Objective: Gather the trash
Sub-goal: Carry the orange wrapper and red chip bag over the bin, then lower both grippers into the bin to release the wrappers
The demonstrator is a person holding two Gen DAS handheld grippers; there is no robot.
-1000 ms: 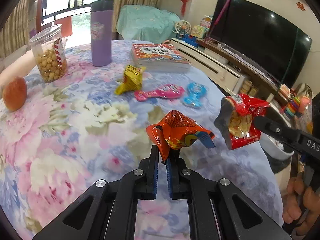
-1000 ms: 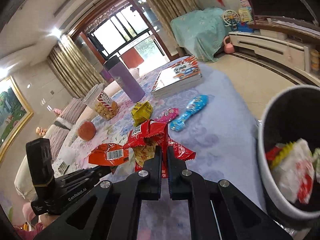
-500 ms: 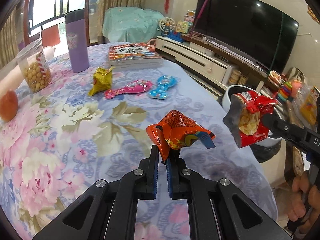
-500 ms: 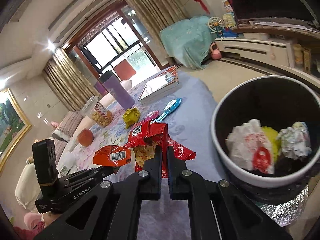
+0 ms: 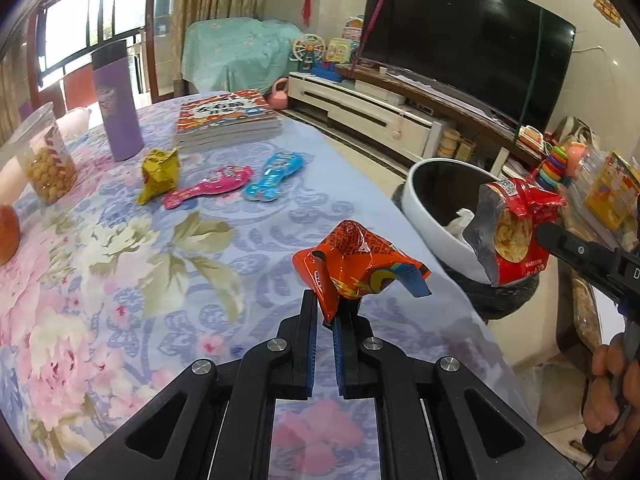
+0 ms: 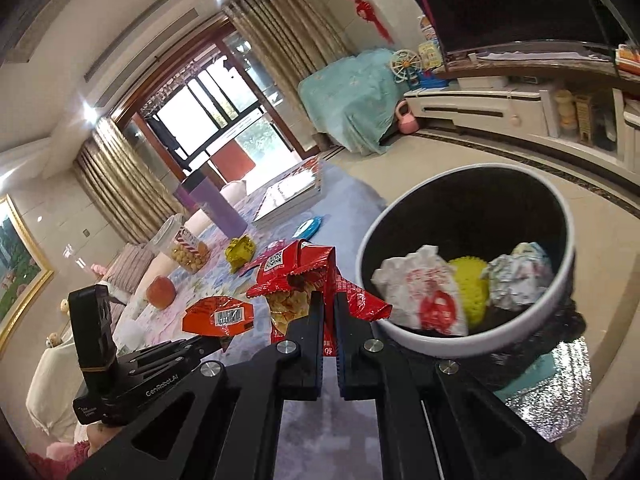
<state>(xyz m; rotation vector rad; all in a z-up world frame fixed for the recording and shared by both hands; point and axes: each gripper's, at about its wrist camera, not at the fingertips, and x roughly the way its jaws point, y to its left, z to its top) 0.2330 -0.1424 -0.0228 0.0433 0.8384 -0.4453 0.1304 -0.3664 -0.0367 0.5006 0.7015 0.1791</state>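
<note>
My left gripper [image 5: 326, 312] is shut on an orange snack wrapper [image 5: 360, 268] and holds it above the floral tablecloth; the wrapper also shows in the right wrist view [image 6: 219, 315]. My right gripper [image 6: 329, 304] is shut on a red chip bag [image 6: 298, 276], held beside the rim of the white trash bin [image 6: 404, 332]. In the left wrist view the red bag [image 5: 516, 228] hangs in front of the bin [image 5: 424, 208]. The bin holds crumpled papers [image 6: 424, 292]. A yellow wrapper [image 5: 160, 172] lies on the table.
On the table [image 5: 120, 248] lie a pink packet [image 5: 208, 190] and a blue packet [image 5: 276, 174], a stack of books [image 5: 226, 118], a purple tumbler [image 5: 116, 100], a snack jar [image 5: 44, 160] and an apple [image 5: 8, 232]. The bin stands past the table's right edge.
Both grippers have moved right toward the bin with their wrappers. The bin has come closer in the right wrist view, and now shows in the left wrist view.
</note>
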